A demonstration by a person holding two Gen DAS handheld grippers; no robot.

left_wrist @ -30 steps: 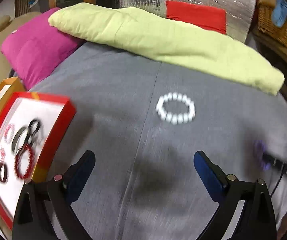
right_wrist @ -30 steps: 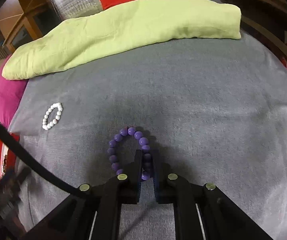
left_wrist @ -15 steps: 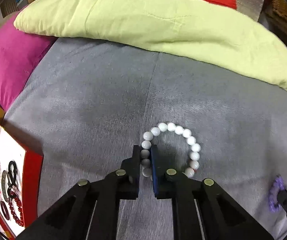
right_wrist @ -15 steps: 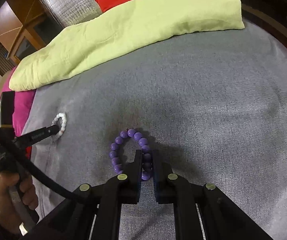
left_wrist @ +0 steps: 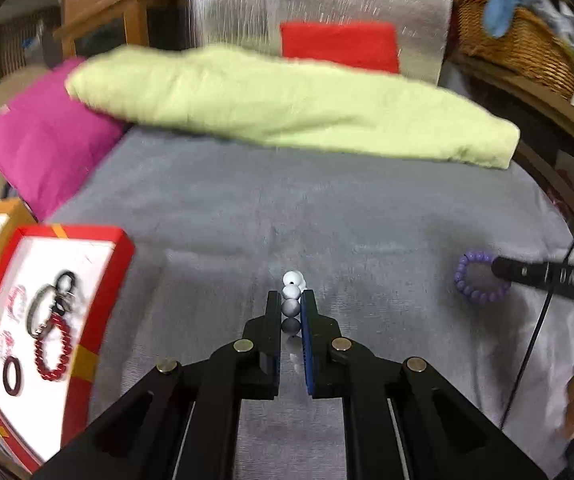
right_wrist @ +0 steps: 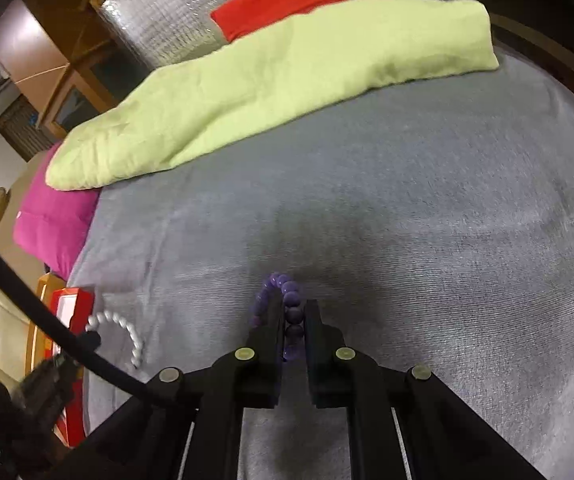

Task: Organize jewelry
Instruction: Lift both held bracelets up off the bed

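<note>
My left gripper [left_wrist: 290, 300] is shut on the white bead bracelet [left_wrist: 293, 286], which hangs edge-on between the fingers above the grey blanket [left_wrist: 327, 216]. My right gripper [right_wrist: 291, 312] is shut on the purple bead bracelet [right_wrist: 287, 292], lifted off the blanket; it also shows in the left wrist view [left_wrist: 479, 278]. The white bracelet also shows in the right wrist view [right_wrist: 121, 330]. The red-rimmed white jewelry box [left_wrist: 99, 240] sits at the left and holds a red bead bracelet [left_wrist: 53, 350], black rings [left_wrist: 11, 374] and other pieces.
A lime-green cushion [left_wrist: 279, 100] and a magenta pillow [left_wrist: 43, 140] lie at the back of the blanket. A silver and red cushion [left_wrist: 339, 40] stands behind them. A wicker basket [left_wrist: 519, 36] sits at the back right. A black cable [right_wrist: 47, 320] crosses the left.
My left gripper closed on the white bracelet and lifted it off the blanket. My right gripper raised the purple bracelet. The jewelry box has come back into the left wrist view.
</note>
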